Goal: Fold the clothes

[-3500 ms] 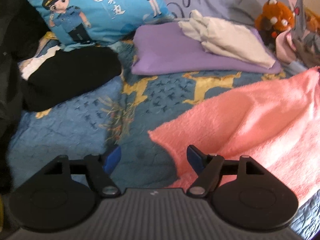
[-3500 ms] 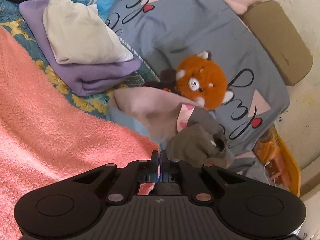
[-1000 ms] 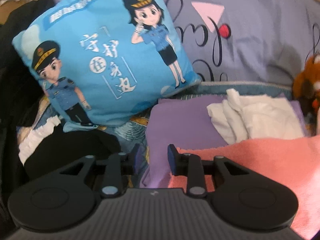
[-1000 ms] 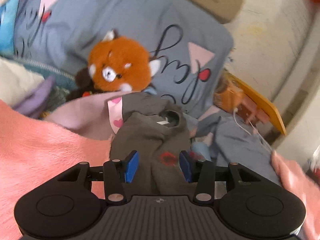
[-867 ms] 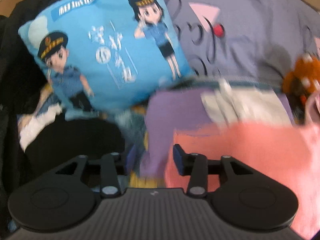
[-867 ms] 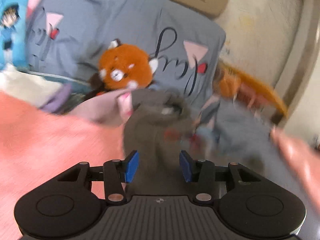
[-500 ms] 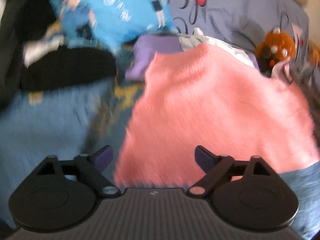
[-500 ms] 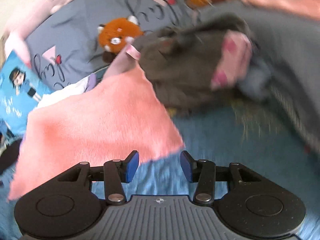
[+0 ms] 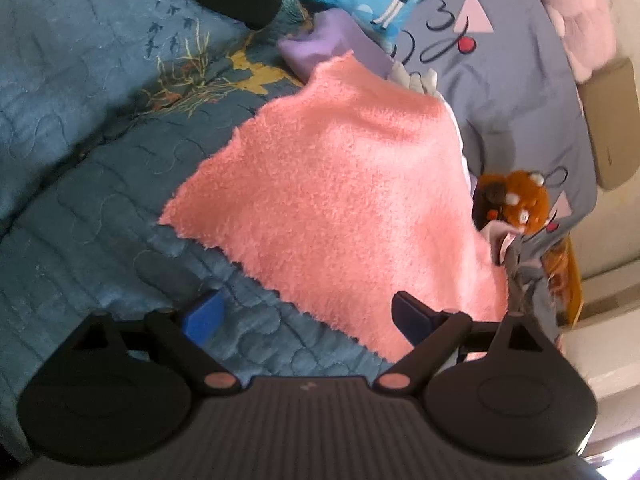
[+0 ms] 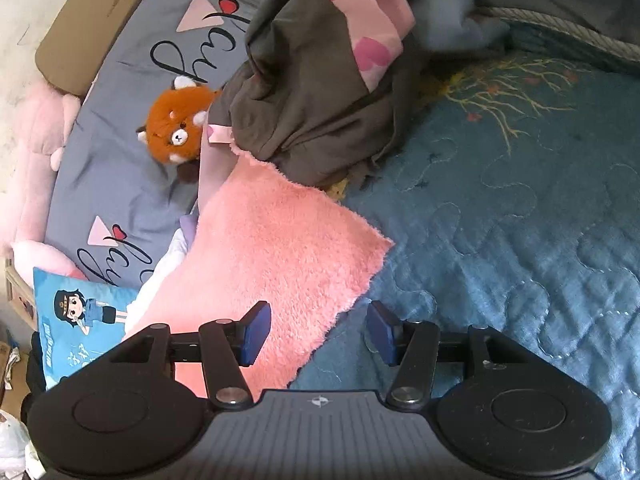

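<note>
A home bedroom is indicated: a bed is covered by a blue quilted bedspread (image 10: 520, 220), with a grey duvet (image 9: 500, 80) lettered in black script piled at 1 o'clock in the left wrist view. A cartoon-printed cushion (image 10: 76, 312) is seen at 9 o'clock, an orange plush toy (image 10: 176, 128) at 11 o'clock, and heaped garments (image 10: 312, 92) at 12 o'clock in the right wrist view.
</note>
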